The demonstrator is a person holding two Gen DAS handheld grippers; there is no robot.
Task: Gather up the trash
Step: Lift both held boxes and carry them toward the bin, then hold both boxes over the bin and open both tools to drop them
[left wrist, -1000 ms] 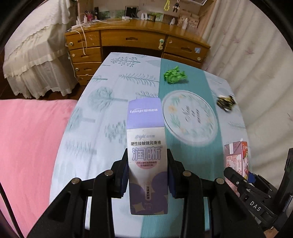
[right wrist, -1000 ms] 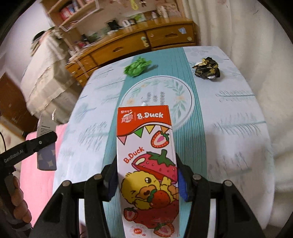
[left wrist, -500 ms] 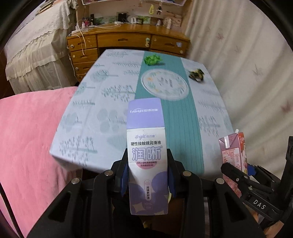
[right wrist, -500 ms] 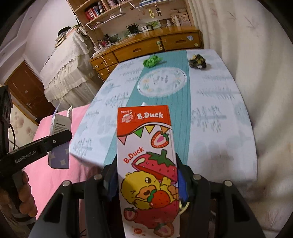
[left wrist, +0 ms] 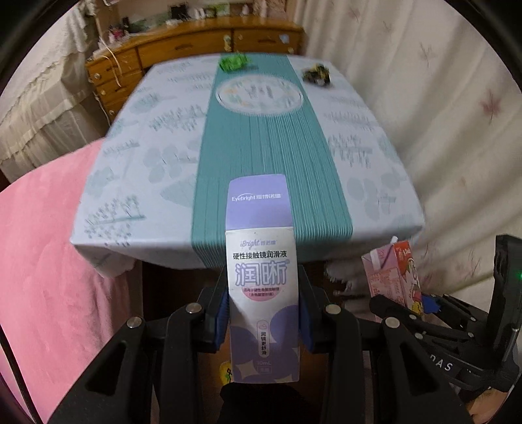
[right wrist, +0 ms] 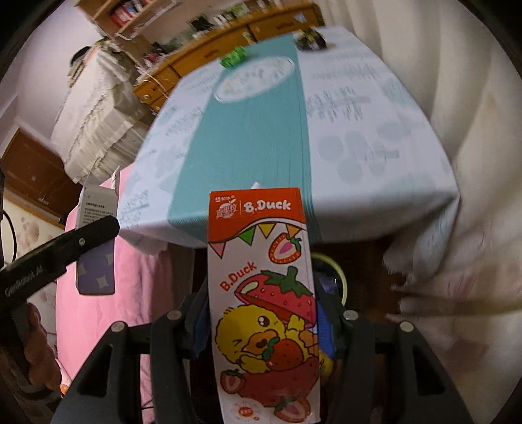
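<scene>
Off table (left wrist: 375, 182) edge: left hand-held gripper (left wrist: 262, 321) clamps purple box (left wrist: 261, 261), right hand-held gripper (right wrist: 262, 326) clamps strawberry carton (right wrist: 261, 277), both upright; bin unseen.

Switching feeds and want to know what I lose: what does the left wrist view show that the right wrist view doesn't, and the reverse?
Only left wrist: the front of the purple-and-white Eyebright box clamped in the left tool.
Only right wrist: the strawberry B.Duck carton's front in the right tool, a bookshelf, the person's hand.
Both: the table, green wad, dark crumpled wrapper, dresser.
</scene>
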